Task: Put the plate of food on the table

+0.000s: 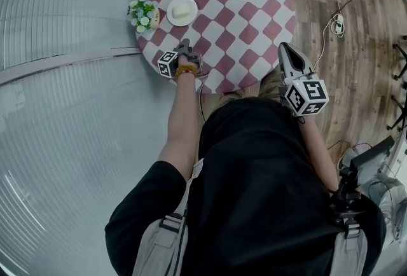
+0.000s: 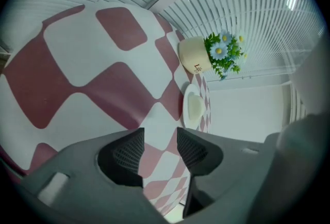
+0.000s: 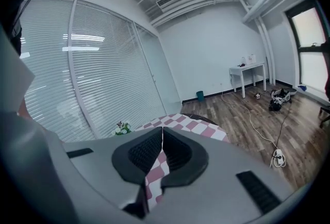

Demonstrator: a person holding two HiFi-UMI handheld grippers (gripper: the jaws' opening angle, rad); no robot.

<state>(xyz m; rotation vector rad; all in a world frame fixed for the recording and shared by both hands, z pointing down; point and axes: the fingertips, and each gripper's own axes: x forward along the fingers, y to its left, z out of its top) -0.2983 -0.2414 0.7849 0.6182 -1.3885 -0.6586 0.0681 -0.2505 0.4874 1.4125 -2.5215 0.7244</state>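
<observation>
A white plate [image 1: 182,11] with a pale piece of food on it rests on the round table [image 1: 248,14], which has a pink-and-white checked cloth. In the left gripper view the plate [image 2: 193,107] lies ahead of the jaws, apart from them. My left gripper [image 1: 184,47] hovers over the table's near edge, short of the plate. It stands open [image 2: 160,138] with only cloth showing between its pads. My right gripper [image 1: 284,47] is at the table's near right edge, and its jaws [image 3: 162,132] are shut on nothing.
A cream pot of blue and white flowers [image 1: 144,14] stands just left of the plate, at the table's edge by the glass wall with blinds [image 1: 63,7]. Cables and a power strip [image 1: 338,23] lie on the wood floor to the right. A white desk [image 3: 248,70] stands far off.
</observation>
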